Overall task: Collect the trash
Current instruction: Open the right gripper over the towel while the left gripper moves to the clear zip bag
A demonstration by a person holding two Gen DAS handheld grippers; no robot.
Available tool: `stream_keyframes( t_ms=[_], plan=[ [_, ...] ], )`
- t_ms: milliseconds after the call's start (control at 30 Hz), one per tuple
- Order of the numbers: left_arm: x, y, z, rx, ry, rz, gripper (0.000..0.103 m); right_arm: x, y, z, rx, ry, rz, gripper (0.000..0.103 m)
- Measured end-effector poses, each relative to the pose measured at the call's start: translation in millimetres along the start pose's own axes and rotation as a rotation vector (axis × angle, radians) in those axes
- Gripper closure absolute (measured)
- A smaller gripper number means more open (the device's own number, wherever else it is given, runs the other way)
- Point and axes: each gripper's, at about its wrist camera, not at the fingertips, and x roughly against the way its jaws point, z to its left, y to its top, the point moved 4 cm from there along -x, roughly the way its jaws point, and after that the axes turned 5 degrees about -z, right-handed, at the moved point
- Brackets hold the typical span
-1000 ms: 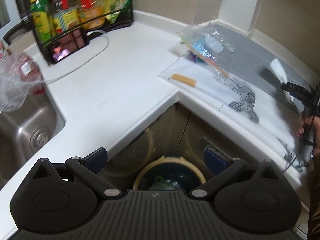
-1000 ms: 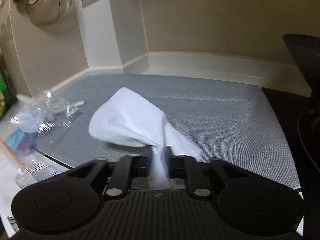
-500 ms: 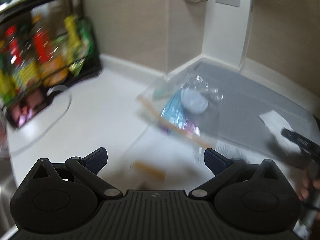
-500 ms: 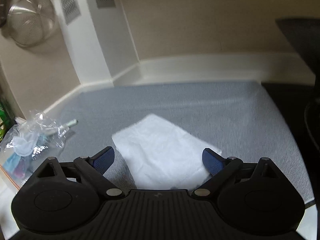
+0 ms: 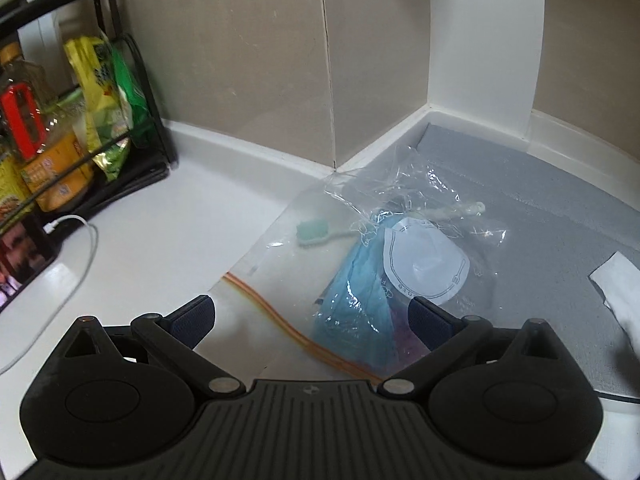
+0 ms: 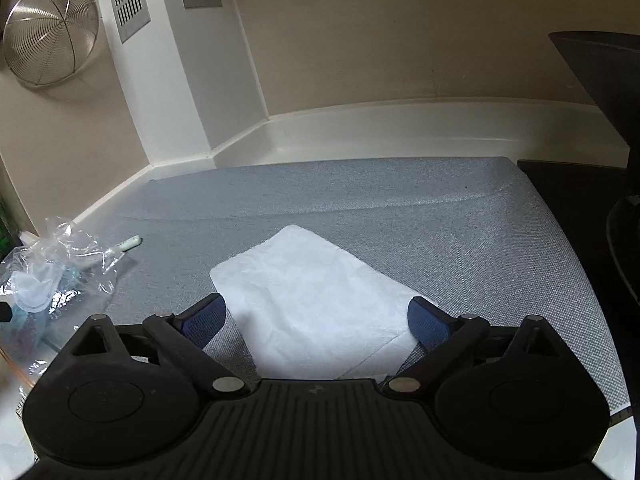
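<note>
A clear zip bag (image 5: 360, 272) holding a blue wrapper, a white lid and a toothbrush lies where the white counter meets the grey mat (image 6: 440, 220). My left gripper (image 5: 312, 320) hangs open just over the bag's near end, touching nothing. A white paper towel (image 6: 312, 308) lies flat on the mat. My right gripper (image 6: 316, 316) is low over it, its jaws opening wide; the towel sits between them, but the pads do not press it. The bag (image 6: 44, 280) shows at the left of the right wrist view, and a towel corner (image 5: 618, 284) at the right of the left wrist view.
A black rack (image 5: 132, 92) with bottles and snack packets stands at the back left, with a phone (image 5: 20, 256) and white cable (image 5: 80, 248) before it. Walls close the corner behind the bag. A wire strainer (image 6: 48, 36) hangs on the wall. A dark appliance (image 6: 600, 80) stands right of the mat.
My left gripper swung from above the bin below the counter to over the zip bag. My right gripper let go of the bunched towel, which now lies flat, and its jaws spread.
</note>
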Motion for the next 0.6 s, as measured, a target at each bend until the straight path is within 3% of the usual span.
stream_keyframes(
  t_ms=[600],
  plan=[
    [-16.5, -1.4, -10.1, -0.03, -0.021, -0.005, 0.0, -10.4, -3.2, 11.9, 0.101, -0.046, 0.054, 0.0]
  ],
)
